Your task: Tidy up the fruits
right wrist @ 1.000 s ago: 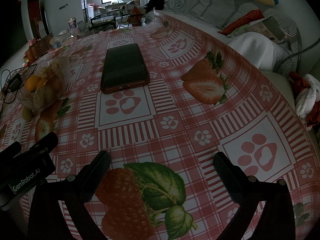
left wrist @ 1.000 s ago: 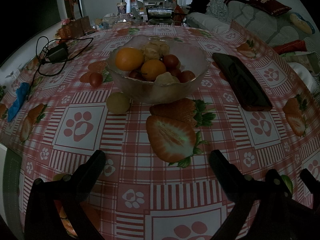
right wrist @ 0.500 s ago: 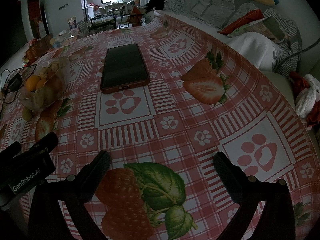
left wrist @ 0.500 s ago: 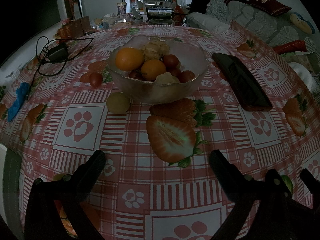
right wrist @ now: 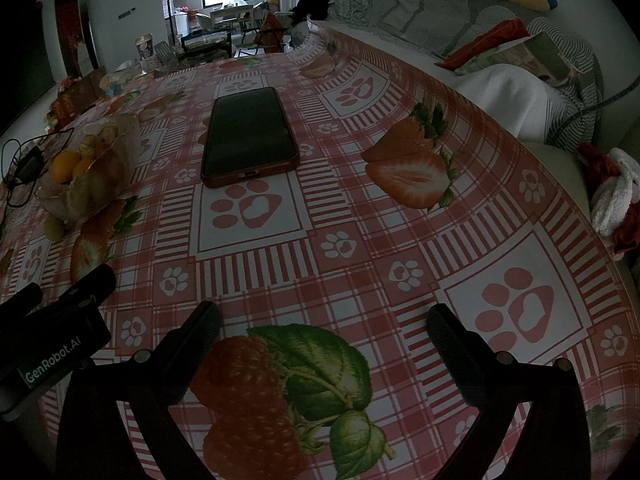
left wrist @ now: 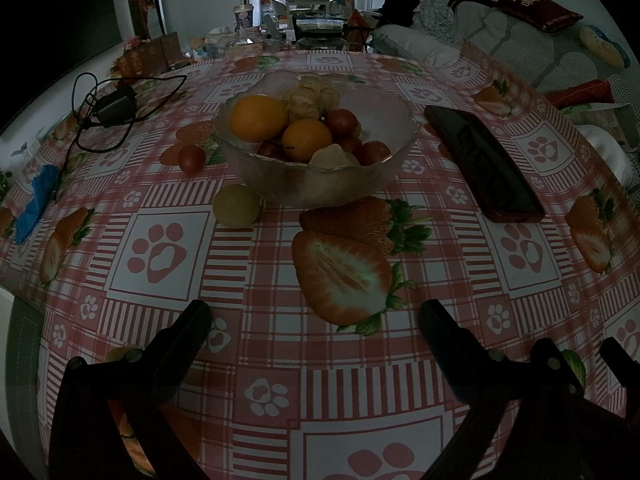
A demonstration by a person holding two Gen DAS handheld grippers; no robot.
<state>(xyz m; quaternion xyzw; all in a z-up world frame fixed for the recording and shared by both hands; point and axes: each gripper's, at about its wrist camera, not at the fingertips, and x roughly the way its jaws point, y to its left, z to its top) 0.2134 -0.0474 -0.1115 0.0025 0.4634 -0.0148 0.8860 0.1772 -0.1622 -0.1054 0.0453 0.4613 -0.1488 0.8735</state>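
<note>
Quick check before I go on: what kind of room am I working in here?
Most likely a home living and dining area. A sofa with cushions runs beside the table, which wears a strawberry-and-paw-print cloth and holds a glass fruit bowl and a phone. A dining set stands by the far window.

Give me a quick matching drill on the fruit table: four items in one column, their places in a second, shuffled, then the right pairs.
Items:
1. large orange
2. yellow-green fruit
3. small red tomato
4. phone

Places:
A. flat on the tablecloth, right of the bowl
B. on the cloth, against the bowl's near left side
C. inside the glass bowl
D. on the cloth left of the bowl, near the charger cable

Pairs: 1-C, 2-B, 3-D, 4-A
</note>
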